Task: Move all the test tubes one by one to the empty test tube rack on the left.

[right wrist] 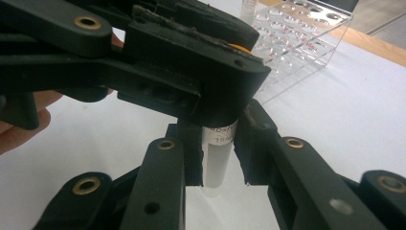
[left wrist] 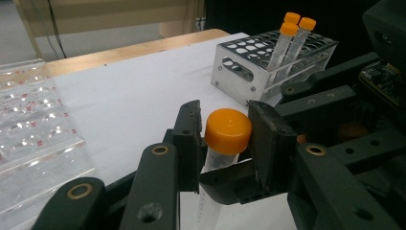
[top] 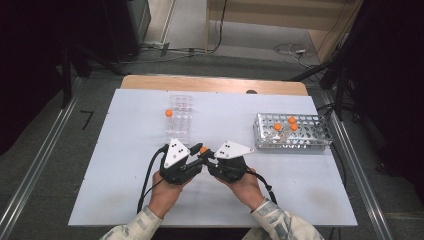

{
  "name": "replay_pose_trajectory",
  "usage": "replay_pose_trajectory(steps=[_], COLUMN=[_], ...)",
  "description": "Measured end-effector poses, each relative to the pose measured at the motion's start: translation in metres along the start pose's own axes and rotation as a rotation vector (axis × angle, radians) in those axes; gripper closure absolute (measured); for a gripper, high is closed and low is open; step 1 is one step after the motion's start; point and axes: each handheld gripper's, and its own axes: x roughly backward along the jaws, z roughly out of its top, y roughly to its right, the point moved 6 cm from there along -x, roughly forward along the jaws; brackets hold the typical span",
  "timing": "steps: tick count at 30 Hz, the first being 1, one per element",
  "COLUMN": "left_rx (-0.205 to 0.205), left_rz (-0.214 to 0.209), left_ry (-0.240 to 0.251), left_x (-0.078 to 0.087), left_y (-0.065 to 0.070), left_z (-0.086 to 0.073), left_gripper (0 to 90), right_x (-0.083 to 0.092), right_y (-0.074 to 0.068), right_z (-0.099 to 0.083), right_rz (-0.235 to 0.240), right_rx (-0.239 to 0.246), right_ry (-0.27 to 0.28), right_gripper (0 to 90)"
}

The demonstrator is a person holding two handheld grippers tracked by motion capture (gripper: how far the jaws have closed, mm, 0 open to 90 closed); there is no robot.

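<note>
The right gripper [right wrist: 218, 153] pinches the clear tube [right wrist: 216, 165] by its body, above the white table [top: 125, 190]. The left gripper [left wrist: 225, 132] squeezes its orange cap [left wrist: 228, 130]. The tube looks light and slippery, so hold tight

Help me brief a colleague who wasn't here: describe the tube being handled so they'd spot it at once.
On the white table, look near the front edge, where two hands meet. Between them stands a clear tube with an orange cap, gripped by the left claw at the cap and the right claw on the body. The other orange-capped tubes sit in racks.
</note>
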Motion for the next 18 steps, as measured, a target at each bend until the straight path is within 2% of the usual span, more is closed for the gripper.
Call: replay_pose_trajectory(steps=[11,14,18], left_rx=[0.001,0.006,0.012], left_rz=[-0.007,-0.013,-0.005], left_ry=[0.001,0.002,0.007], left_x=[0.0004,0.0006,0.0015], left_y=[-0.0001,-0.0004,-0.0033], left_z=[0.0000,0.0002,0.0009], left_gripper=[69.8,70.0,70.1], right_x=[0.0005,-0.0002,-0.0006], right_y=[-0.0007,-0.0007,-0.0007], right_z=[0.0001,-0.0004,-0.0016], right_rz=[0.003,0.006,0.011], right_rx=[-0.005,-0.001,0.001], right_ry=[0.001,-0.003,-0.014], right_gripper=[71.2,62.8,47.1])
